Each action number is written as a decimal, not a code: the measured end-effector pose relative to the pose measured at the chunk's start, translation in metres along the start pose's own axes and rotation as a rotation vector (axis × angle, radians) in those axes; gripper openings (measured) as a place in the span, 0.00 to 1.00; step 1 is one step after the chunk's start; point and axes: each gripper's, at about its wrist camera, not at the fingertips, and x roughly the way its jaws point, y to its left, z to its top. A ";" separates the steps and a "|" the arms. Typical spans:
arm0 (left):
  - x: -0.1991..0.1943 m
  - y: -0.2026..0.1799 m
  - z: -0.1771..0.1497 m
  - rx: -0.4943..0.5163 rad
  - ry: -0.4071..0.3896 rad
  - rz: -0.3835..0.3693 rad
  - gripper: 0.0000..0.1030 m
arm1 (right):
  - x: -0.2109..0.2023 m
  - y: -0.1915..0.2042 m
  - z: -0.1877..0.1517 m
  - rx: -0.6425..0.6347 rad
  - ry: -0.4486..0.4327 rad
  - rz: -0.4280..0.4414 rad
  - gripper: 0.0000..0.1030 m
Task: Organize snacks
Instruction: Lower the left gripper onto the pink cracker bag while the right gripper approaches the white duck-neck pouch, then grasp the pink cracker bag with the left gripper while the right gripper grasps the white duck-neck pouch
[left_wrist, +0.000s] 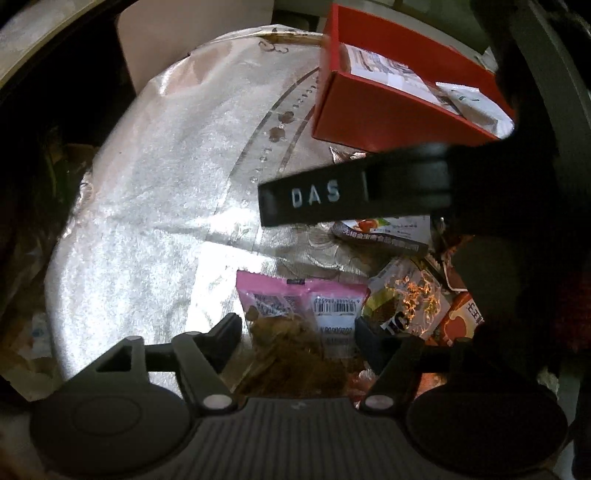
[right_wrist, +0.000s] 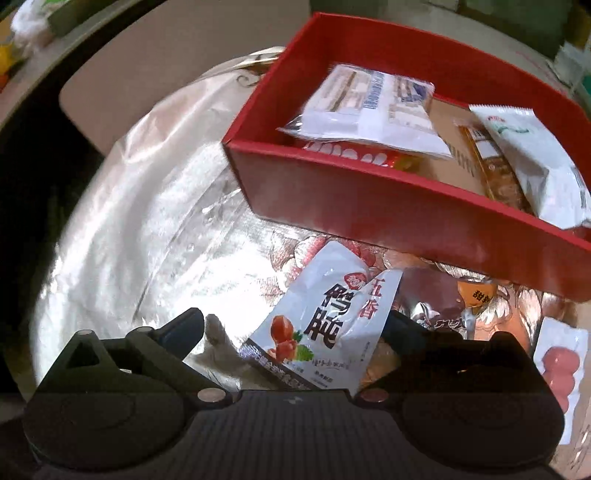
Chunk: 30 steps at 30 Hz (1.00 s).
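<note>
Black right claw tilts steeply downward, spread around white packet.

Looks like a home dining spot — round bench under a shiny floral cloth, loose snack packets scattered beside a red gift box — cluttered, dim surroundings.

Left wrist view: looks steeply down along own fingers, close over round table under shiny silver cloth; open red cardboard box at upper right; other black gripper crosses frame. Right wrist view: same steep downward aim, close above cloth; box nearer, larger, interior visible. Shared: cloth, box, white snack pouch with red print.
</note>
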 end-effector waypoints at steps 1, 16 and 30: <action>0.000 0.001 -0.001 -0.004 0.005 -0.004 0.68 | 0.000 0.001 -0.001 -0.021 0.004 0.004 1.00; -0.006 0.016 -0.013 -0.072 0.009 0.006 0.71 | -0.046 -0.025 -0.015 -0.106 -0.066 0.047 0.36; -0.004 0.001 -0.025 -0.063 -0.026 0.091 0.75 | -0.054 -0.064 -0.024 0.129 -0.069 0.228 0.68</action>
